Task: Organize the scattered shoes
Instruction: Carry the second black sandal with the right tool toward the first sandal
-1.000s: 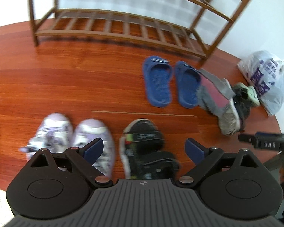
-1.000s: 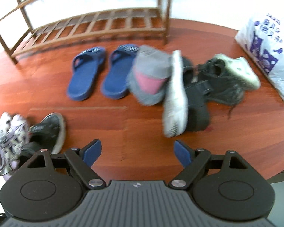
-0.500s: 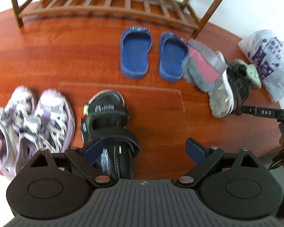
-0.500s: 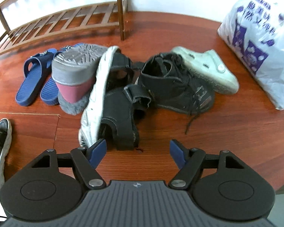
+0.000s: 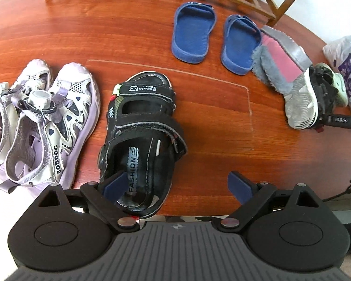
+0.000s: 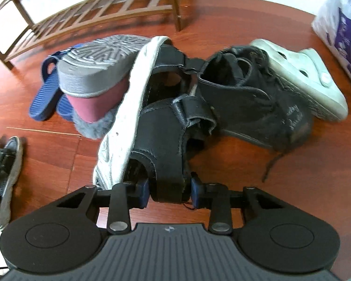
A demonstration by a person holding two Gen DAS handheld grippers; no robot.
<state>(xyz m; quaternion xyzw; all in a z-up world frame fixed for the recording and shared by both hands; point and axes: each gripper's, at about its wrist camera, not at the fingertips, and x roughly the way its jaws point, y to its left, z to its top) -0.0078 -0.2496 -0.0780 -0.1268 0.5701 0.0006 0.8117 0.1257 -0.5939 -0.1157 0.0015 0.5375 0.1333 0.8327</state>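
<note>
The right gripper pinches the tipped sandal's strap; the left gripper hangs spread wide. Lifted, the soft strap may slip, or the sandal could drag the leaning slipper.

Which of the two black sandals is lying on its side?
The black sandal in the right claw: tipped on edge, white sole showing. The other black sandal, by the left claw, sits flat, sole down.

Black grippers, blue fingers, silver screws.
</note>
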